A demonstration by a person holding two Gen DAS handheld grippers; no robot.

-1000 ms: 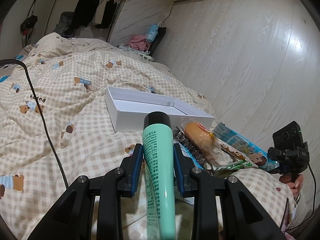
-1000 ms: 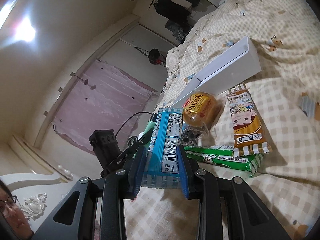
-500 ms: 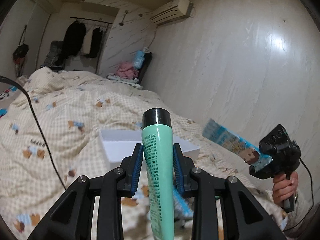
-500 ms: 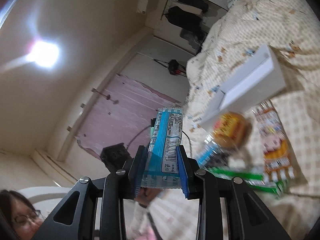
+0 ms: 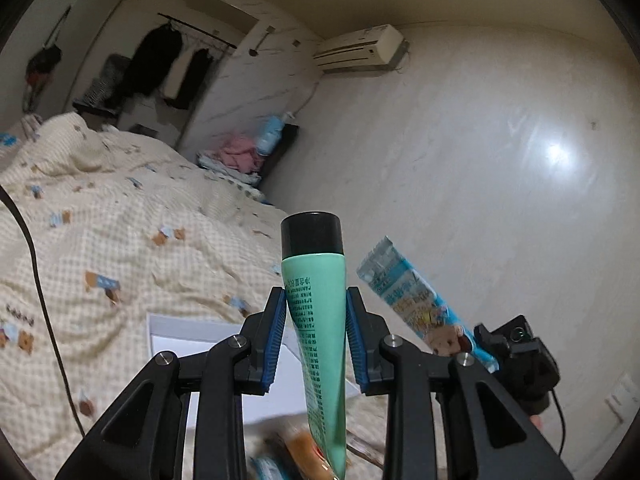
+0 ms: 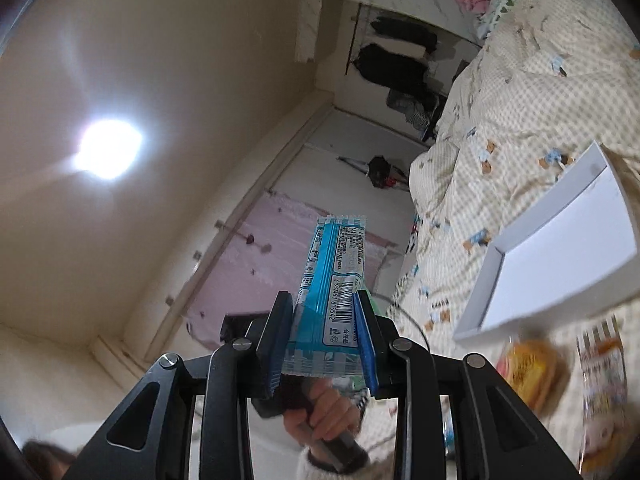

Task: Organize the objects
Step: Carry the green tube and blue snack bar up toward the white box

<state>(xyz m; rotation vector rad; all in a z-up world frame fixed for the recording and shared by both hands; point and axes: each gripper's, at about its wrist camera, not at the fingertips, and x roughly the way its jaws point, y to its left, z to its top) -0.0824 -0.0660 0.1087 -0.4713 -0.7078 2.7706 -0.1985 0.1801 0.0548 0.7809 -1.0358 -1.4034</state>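
Your left gripper [image 5: 316,336] is clamped on the green tube [image 5: 318,320], your right gripper [image 6: 324,340] on the blue snack pack [image 6: 334,280], both raised above the bed [image 5: 120,248]. Lower each level over the white box [image 6: 560,256] before releasing.

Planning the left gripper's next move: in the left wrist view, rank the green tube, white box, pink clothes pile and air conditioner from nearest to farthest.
1. green tube, clamped in the left gripper.
2. white box, just below-left on the bed.
3. pink clothes pile, at the bed's far end.
4. air conditioner, high on the far wall.
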